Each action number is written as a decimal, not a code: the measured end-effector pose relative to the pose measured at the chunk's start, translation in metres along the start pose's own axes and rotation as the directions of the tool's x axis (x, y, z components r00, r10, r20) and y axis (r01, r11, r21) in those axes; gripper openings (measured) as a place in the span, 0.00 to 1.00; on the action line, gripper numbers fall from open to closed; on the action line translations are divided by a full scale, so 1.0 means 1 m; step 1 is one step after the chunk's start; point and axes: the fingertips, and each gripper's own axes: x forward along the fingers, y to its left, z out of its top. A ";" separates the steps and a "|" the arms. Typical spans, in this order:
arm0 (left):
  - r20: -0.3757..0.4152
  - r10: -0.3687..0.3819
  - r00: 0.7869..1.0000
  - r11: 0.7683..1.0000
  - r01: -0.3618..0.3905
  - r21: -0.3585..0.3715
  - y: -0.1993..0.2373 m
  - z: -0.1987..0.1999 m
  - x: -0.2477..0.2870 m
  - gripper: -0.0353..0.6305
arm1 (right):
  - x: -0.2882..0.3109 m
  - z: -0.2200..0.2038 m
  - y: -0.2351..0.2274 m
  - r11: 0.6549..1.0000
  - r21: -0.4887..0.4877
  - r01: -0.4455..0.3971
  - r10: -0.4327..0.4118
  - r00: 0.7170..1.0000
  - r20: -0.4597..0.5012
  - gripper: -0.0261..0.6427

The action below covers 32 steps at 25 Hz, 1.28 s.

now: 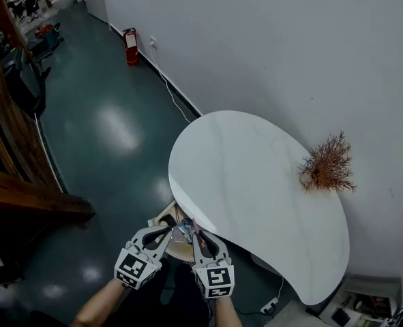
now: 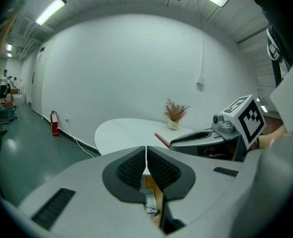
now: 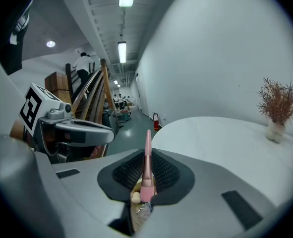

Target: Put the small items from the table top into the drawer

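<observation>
My right gripper (image 1: 196, 233) is shut on a slim pink pen-like stick (image 3: 147, 162), whose tip pokes out past the pads. In the head view both grippers hang over the open wooden drawer (image 1: 163, 216) at the near left edge of the white table (image 1: 256, 182). My left gripper (image 1: 167, 233) is shut with nothing between its pads (image 2: 132, 168). From the left gripper view the right gripper (image 2: 188, 137) sits close at the right with the pink stick (image 2: 161, 140) jutting from it. Several small items lie in the drawer (image 2: 155, 191), among them a beige round piece (image 3: 135, 198).
A dried reddish plant (image 1: 327, 165) in a small pot stands at the table's far right by the white wall. A red fire extinguisher (image 1: 131, 46) and a cable run along the wall. Dark wooden railings (image 1: 10, 169) stand at the left across the green floor.
</observation>
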 end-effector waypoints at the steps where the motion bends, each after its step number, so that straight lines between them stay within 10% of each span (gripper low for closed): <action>1: -0.001 0.010 1.000 1.000 -0.010 -0.007 0.002 -0.004 0.000 0.09 | 0.002 -0.004 0.001 1.000 -0.002 -0.010 0.010 1.000 -0.009 0.13; 32: -0.039 0.255 0.966 0.946 -0.258 -0.199 0.030 -0.156 0.004 0.09 | 0.089 -0.156 0.022 0.948 -0.136 -0.288 0.250 0.938 -0.240 0.13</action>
